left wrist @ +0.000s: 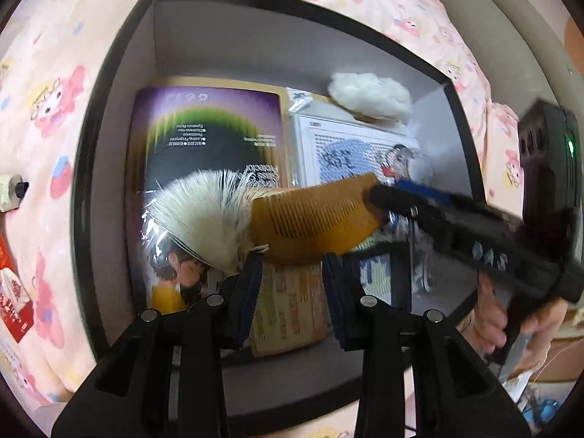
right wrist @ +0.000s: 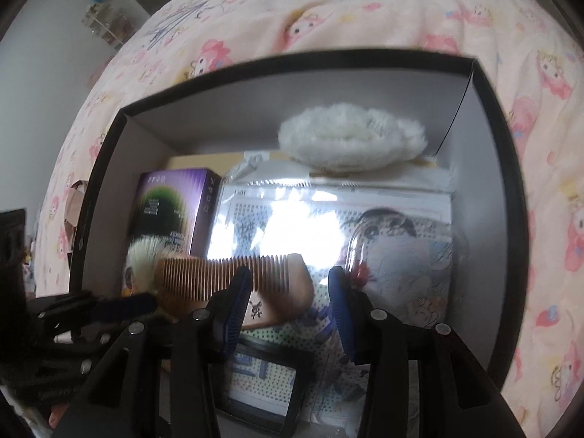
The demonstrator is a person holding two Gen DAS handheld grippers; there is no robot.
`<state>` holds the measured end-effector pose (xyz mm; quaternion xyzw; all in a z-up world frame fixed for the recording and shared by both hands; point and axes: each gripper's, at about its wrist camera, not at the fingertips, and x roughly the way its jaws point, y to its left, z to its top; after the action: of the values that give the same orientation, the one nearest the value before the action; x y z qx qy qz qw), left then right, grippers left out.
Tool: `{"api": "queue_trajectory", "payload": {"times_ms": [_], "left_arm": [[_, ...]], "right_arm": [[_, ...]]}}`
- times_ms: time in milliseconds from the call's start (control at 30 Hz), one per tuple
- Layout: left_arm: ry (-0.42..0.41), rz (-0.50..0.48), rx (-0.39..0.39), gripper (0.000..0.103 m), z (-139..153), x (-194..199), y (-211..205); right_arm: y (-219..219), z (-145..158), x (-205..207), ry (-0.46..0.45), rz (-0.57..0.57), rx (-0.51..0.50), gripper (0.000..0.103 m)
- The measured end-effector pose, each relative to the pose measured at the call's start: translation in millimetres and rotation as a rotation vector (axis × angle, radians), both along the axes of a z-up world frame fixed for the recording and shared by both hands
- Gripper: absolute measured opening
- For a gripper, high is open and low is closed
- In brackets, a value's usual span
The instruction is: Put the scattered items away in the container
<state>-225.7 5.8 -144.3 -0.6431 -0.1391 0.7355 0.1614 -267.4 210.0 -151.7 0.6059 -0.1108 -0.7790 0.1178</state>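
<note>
Comb [left wrist: 314, 219]: wooden, orange-brown, fine-toothed, with a white bristle brush [left wrist: 204, 215] at one end; it hung over the inside of the box, above the things lying there.
Box [left wrist: 120, 54]: dark outside, grey inside walls, open top, set on a pink cartoon-print bedspread [left wrist: 47, 109].
Left gripper [left wrist: 292, 266]: jaws apart with a clear gap; in its own view the comb's lower edge sat at the blue pad tips, and I could not tell if the pads touched it.
Right gripper [right wrist: 288, 284]: jaws apart, nothing pinched; in the left view its tips lay against the comb's far end, contact unclear through blur.
Hand [left wrist: 511, 325]: wrapped on the right gripper's handle, low right in the left view.
Box contents: purple screen-protector carton [left wrist: 208, 127] on the left, clear-bagged bead-pegboard kit with cartoon print [right wrist: 365, 226] beside it, fluffy white puff [right wrist: 350, 138] by the back wall, tan printed packet [left wrist: 288, 310] nearest the camera.
Outside box: red-and-white packet [left wrist: 14, 292] on the bedspread, left of the box.
</note>
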Motion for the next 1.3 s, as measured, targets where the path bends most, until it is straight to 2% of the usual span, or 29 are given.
{"api": "queue_trajectory", "payload": {"times_ms": [100, 300, 367, 467, 667, 767, 800, 900, 1000, 1067, 1100, 1300], "left_arm": [[0.007, 0.009, 0.001, 0.033, 3, -10, 1], [0.083, 0.026, -0.005, 0.034, 20, -17, 2], [0.071, 0.052, -0.016, 0.034, 12, -24, 6], [0.042, 0.056, 0.011, 0.034, 0, -28, 7], [0.072, 0.052, 0.019, 0.036, 5, -25, 6], [0.15, 0.065, -0.028, 0.048, 20, -14, 3], [0.181, 0.067, -0.044, 0.055, 27, -10, 3], [0.278, 0.063, -0.089, 0.07, 48, 2, 4], [0.387, 0.058, -0.148, 0.083, 73, 19, 8], [0.442, 0.067, -0.168, 0.087, 86, 28, 10], [0.463, 0.072, -0.171, 0.089, 94, 33, 9], [0.589, 0.113, -0.187, 0.101, 139, 77, 3]], "right_arm": [[0, -2, 2, -0.015, 0.0, -0.009, 0.04], [2, 7, 5, 0.037, -0.015, 0.016, 0.039], [1, 5, 5, 0.033, -0.01, 0.02, 0.04], [-4, 2, 6, 0.024, 0.0, 0.034, 0.04], [-5, 4, 14, 0.026, -0.011, 0.027, 0.04], [-6, 8, 17, 0.036, -0.019, 0.04, 0.04], [-5, 12, 19, 0.052, -0.018, 0.057, 0.041], [-8, 31, 32, 0.137, -0.04, 0.16, 0.056], [-3, 60, 49, 0.25, -0.068, 0.219, 0.061], [-2, 80, 61, 0.317, -0.097, 0.234, 0.071], [-1, 89, 67, 0.348, -0.109, 0.239, 0.073], [-20, 135, 100, 0.482, -0.164, 0.276, 0.073]]}}
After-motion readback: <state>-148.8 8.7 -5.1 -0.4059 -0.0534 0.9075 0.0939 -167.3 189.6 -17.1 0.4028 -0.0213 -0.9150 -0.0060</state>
